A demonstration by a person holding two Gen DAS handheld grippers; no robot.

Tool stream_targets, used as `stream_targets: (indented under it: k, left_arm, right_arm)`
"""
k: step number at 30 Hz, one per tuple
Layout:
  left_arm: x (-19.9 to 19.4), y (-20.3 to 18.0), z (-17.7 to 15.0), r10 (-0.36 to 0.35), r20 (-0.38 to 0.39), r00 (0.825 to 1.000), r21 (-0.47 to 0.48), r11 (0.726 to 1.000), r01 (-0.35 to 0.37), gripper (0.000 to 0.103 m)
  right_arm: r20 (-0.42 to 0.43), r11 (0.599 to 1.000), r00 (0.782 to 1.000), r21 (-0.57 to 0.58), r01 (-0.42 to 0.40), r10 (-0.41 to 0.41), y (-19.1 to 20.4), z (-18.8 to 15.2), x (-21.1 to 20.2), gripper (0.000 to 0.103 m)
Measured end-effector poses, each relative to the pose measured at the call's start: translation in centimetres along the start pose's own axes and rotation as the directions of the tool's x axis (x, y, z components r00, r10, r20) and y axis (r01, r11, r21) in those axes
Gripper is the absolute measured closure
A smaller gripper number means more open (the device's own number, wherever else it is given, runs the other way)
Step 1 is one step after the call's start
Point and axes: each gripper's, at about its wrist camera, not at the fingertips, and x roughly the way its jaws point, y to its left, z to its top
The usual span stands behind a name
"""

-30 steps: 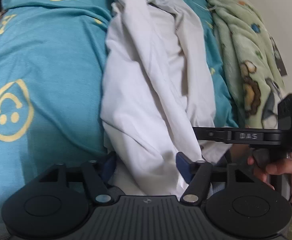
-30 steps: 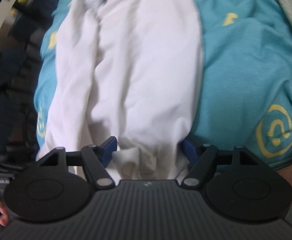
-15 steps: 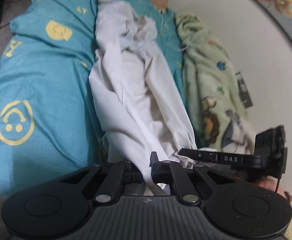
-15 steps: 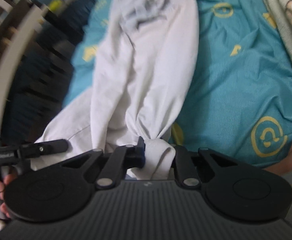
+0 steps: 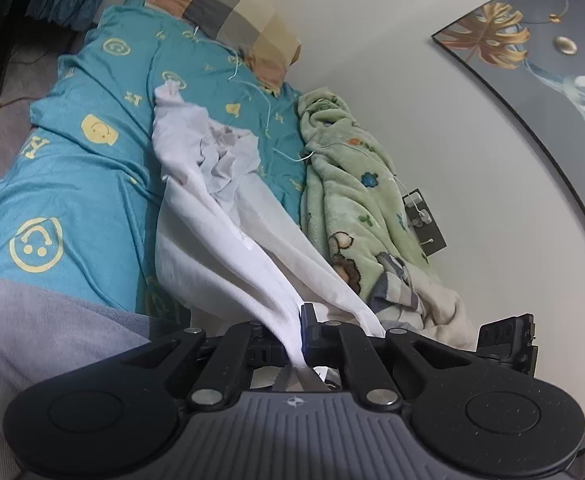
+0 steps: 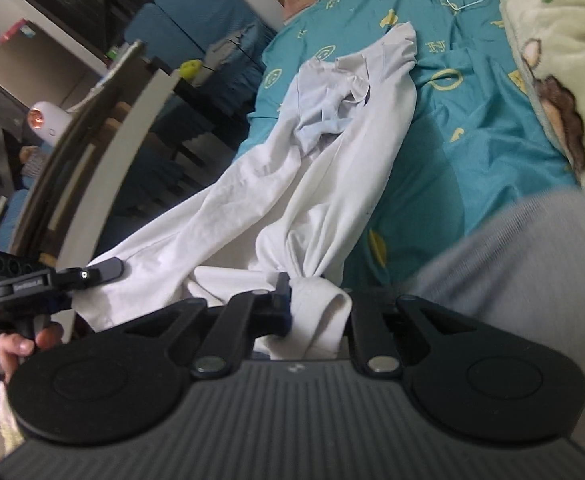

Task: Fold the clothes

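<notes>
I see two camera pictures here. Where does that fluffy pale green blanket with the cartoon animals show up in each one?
Left wrist view: the fluffy pale green cartoon blanket lies right of centre, between the white garment and the wall.
Right wrist view: the blanket fills the top right corner.
Shared landmark: the teal bedsheet with yellow smiley faces.

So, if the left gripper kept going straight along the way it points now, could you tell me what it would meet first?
Probably the white garment itself: the left gripper is shut on one end of it, and the cloth stretches ahead along its line. Beyond lies the teal bedsheet, though depth is hard to judge.
</notes>
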Motion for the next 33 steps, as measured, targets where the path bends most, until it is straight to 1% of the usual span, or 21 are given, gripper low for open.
stream_targets:
  k: [3, 5, 7, 9, 12, 15, 17, 18, 21, 24, 26, 28, 31, 33]
  left_arm:
    - [-0.4, -1.0, 0.1, 0.0, 0.05, 0.999, 0.02, 1.0, -0.001, 0.097]
    - [-0.1, -1.4, 1.2, -0.004, 0.1, 0.995, 0.03, 1.0, 0.001, 0.097]
    - [0.7, -1.6, 2.9, -0.012, 0.15, 0.989, 0.022, 1.0, 0.009, 0.097]
    - [2.1, -1.6, 5.1, -0.012, 0.205, 0.979, 0.02, 1.0, 0.008, 0.097]
    - [5.4, -0.8, 8.7, 0.019, 0.262, 0.965, 0.009, 1.0, -0.023, 0.097]
    - [9.3, 0.7, 12.0, 0.056, 0.298, 0.953, -0.009, 0.998, -0.056, 0.097]
    - [12.6, 2.6, 14.2, 0.096, 0.313, 0.945, -0.025, 0.995, -0.093, 0.097]
    - [14.3, 3.7, 15.2, 0.116, 0.314, 0.942, -0.031, 0.993, -0.112, 0.097]
    - [19.0, 7.0, 17.8, 0.164, 0.29, 0.943, -0.034, 0.986, -0.161, 0.097]
    - [23.2, 9.9, 19.7, 0.205, 0.261, 0.943, -0.033, 0.979, -0.204, 0.097]
    - [25.6, 11.7, 20.3, 0.22, 0.249, 0.943, -0.025, 0.975, -0.221, 0.097]
    - [28.0, 13.5, 20.7, 0.239, 0.221, 0.946, -0.021, 0.97, -0.241, 0.097]
    - [30.9, 15.8, 20.8, 0.275, 0.169, 0.947, -0.024, 0.961, -0.275, 0.097]
    - [32.1, 17.1, 20.8, 0.276, 0.14, 0.951, -0.03, 0.961, -0.275, 0.096]
  right_arm:
    - [0.03, 0.999, 0.999, 0.018, -0.032, 0.032, -0.6, 0.4, -0.5, 0.09]
    - [0.054, 0.998, 0.997, 0.032, -0.054, 0.053, -1.1, 1.1, -0.7, 0.09]
    - [0.09, 0.997, 0.994, 0.039, -0.063, 0.059, -1.1, 3.2, -0.2, 0.09]
    - [0.131, 0.997, 0.99, 0.042, -0.061, 0.055, -1.2, 5.8, 0.6, 0.09]
    - [0.188, 0.998, 0.981, 0.041, -0.053, 0.044, -1.5, 10.0, 2.5, 0.09]
    - [0.22, 0.999, 0.975, 0.047, -0.022, 0.011, -2.5, 14.0, 5.6, 0.09]
    - [0.23, 0.998, 0.973, 0.061, 0.002, -0.016, -3.4, 16.3, 8.1, 0.09]
    - [0.227, 0.997, 0.973, 0.07, 0.019, -0.035, -4.0, 17.2, 9.6, 0.09]
    - [0.204, 0.993, 0.974, 0.093, 0.077, -0.095, -6.1, 19.8, 14.0, 0.09]
    - [0.167, 0.987, 0.976, 0.105, 0.125, -0.141, -8.1, 21.6, 18.2, 0.09]
    - [0.144, 0.982, 0.973, 0.085, 0.167, -0.178, -9.3, 22.2, 20.8, 0.09]
    - [0.127, 0.976, 0.969, 0.071, 0.205, -0.213, -10.3, 22.5, 23.0, 0.089]
    - [0.099, 0.968, 0.965, 0.091, 0.233, -0.241, -11.8, 22.8, 25.3, 0.088]
    - [0.086, 0.967, 0.967, 0.11, 0.23, -0.24, -12.5, 23.1, 26.0, 0.088]
